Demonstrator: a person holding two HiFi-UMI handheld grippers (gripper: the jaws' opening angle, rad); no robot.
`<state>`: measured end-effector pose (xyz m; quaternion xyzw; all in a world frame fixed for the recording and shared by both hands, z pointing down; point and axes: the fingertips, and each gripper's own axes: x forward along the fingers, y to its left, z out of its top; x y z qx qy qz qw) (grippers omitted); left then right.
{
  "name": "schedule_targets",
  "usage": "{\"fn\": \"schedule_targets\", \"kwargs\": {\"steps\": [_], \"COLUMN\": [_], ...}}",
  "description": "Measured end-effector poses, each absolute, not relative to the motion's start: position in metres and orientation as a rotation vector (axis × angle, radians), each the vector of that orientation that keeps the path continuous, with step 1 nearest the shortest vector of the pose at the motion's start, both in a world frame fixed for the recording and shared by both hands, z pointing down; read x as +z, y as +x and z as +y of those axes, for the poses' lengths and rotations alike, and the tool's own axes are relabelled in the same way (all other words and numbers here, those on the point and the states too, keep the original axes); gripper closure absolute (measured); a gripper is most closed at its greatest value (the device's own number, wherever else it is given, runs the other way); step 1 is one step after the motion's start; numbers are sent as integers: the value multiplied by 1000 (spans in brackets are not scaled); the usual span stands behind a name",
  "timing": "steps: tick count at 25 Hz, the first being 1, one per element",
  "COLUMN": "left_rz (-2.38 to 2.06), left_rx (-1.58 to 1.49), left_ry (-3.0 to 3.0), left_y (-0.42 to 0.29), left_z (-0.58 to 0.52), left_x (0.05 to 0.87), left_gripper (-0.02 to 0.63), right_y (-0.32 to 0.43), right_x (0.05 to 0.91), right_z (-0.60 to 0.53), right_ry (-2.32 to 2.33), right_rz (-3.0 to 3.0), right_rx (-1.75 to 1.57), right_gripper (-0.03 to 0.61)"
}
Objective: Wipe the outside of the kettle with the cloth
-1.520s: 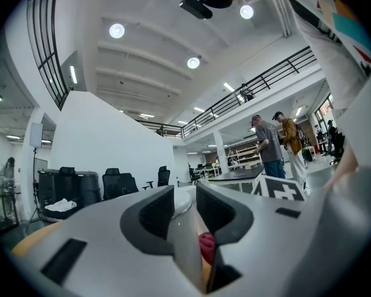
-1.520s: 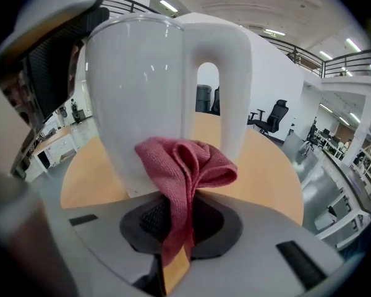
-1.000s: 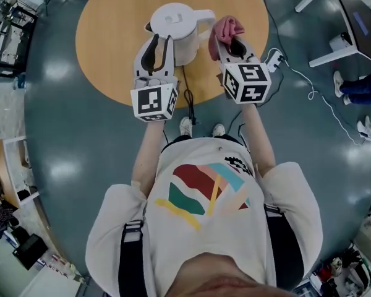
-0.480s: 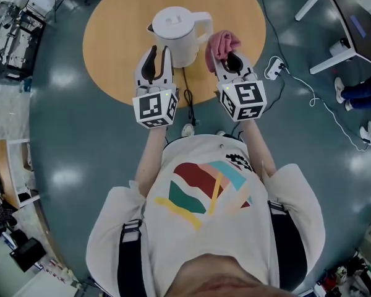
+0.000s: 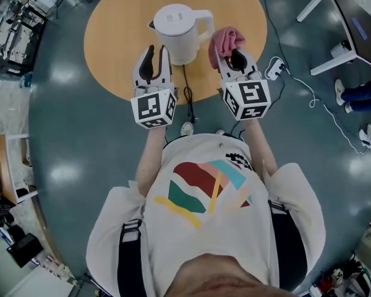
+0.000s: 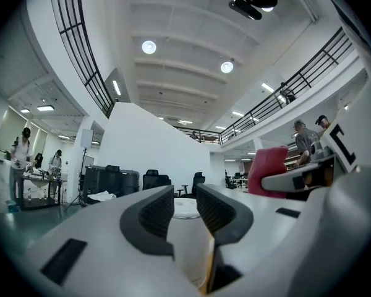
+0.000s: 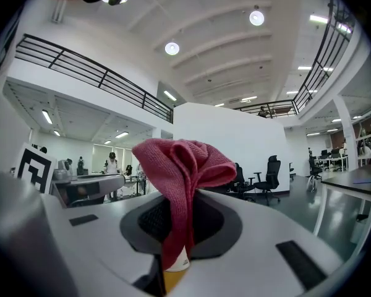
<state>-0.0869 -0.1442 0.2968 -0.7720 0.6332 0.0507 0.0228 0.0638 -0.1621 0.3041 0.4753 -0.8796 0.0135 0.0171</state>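
though the round wooden table [image 5: 111,36] is cut off by the top edge of the head view, its near half shows plainly. the left gripper [image 5: 158,53] hovers over the table's 6 o'clock side, its jaws partly apart with nothing pressed between them. in the left gripper view only a strip of the white plastic kettle [image 5: 176,33] shows through the gap, beyond the tips. whether the tips touch it cannot be told. the kettle stands upright at 1 o'clock of that gripper, handle towards 3 o'clock. a thin black cord [image 5: 187,94] runs from its base towards 6 o'clock and over the table edge. at 3 o'clock of the kettle, just beside the handle, the right gripper [image 5: 233,54] is clamped on a bunched pink cloth [image 7: 182,166]. the cloth's folds hide the jaw tips and most of the gap in the right gripper view. a white power strip [image 5: 274,67] lies on the floor further right.
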Motion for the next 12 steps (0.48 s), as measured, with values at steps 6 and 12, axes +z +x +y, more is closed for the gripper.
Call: {"fn": "schedule_targets", "kwargs": {"steps": [6, 12], "left_rz": [1994, 1988], "left_rx": [141, 147], "left_ry": [-2387, -2393], "left_y": [-93, -88], "left_z": [-143, -140], "left_x": [306, 306], "left_gripper": [462, 462], "right_y": [63, 67], "right_x": [312, 317], "right_z": [-162, -159], "right_ry": [1467, 1460], "right_rz": [-2729, -2725], "right_rx": [60, 75], "right_gripper": [532, 532]}}
